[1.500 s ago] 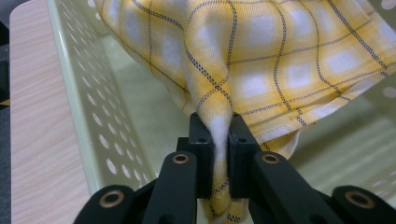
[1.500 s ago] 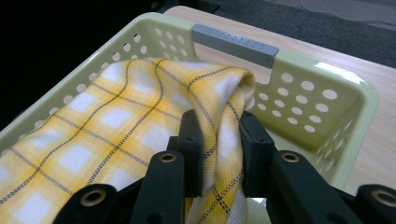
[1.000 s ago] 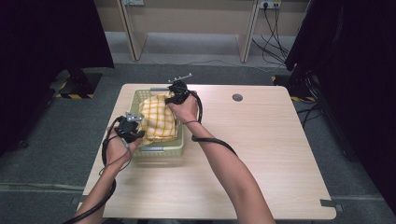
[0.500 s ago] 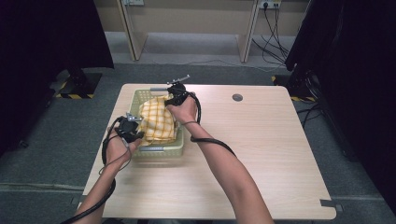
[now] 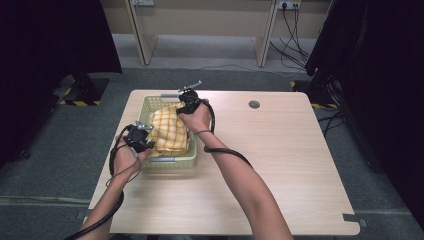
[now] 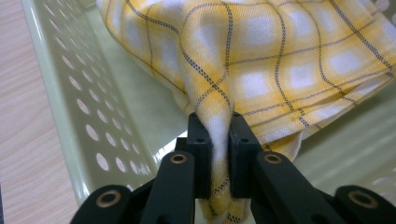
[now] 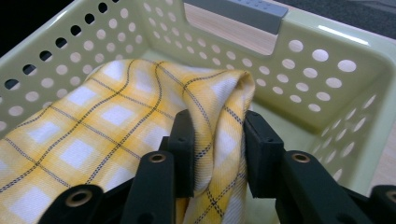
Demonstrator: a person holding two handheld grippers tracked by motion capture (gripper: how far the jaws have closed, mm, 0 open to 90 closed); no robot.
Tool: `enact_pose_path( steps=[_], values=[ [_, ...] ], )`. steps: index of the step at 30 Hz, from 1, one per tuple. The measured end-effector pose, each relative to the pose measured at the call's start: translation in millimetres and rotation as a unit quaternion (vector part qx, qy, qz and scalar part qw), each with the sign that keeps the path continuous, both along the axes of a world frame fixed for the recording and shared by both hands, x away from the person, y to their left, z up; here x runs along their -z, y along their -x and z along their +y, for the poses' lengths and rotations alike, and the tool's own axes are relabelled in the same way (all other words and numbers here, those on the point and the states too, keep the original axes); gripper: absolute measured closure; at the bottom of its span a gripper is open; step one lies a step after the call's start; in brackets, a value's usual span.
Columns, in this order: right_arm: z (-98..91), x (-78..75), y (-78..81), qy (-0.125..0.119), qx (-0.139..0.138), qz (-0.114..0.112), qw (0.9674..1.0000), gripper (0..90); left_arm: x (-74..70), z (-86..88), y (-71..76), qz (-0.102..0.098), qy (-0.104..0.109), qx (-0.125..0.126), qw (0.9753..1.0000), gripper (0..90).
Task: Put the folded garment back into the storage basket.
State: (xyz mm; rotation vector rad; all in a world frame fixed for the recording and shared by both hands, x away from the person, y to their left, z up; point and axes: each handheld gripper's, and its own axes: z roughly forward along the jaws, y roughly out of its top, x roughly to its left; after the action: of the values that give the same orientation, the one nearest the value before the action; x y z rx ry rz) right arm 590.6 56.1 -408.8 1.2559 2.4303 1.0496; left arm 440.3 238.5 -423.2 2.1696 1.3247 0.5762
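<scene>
Cloth [image 5: 169,131]: yellow, white checks, thin dark lines; it lies bunched in the pale green perforated basket [image 5: 172,163], which sits on the desk [image 5: 300,165] near its left edge, towards the far side. Your left gripper [image 6: 218,140] is at the basket's near left corner, and its jaws stand narrow, pinching a fold of the cloth between the pads; the rest of the cloth spreads away above the basket floor. Your right gripper [image 7: 218,140] is at the basket's far right corner, close to the grey handle [image 7: 236,8] in the rim. Its jaws have just been opening, and a ridge of cloth stands between them; the left pad touches it, while a slight gap shows at the right pad.
</scene>
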Motion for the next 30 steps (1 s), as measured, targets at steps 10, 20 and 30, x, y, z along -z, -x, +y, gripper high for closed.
enact_pose_path(
  steps=[10,20,30],
  values=[
    [-2.8,-2.9,-0.3,0.015,-0.001,-0.025,0.9996,57.7,0.1,0.4,2.3,-0.013,-0.006,0.003,0.9999,67.4],
    [-7.0,-3.2,1.2,0.013,-0.001,-0.033,0.9994,47.8,-5.7,-1.8,14.5,-0.034,0.009,0.009,0.9993,50.7],
    [-17.2,-11.2,3.4,0.0,0.005,-0.045,0.999,41.9,-14.1,-1.4,21.5,-0.053,0.011,0.007,0.9985,44.7]
  ],
)
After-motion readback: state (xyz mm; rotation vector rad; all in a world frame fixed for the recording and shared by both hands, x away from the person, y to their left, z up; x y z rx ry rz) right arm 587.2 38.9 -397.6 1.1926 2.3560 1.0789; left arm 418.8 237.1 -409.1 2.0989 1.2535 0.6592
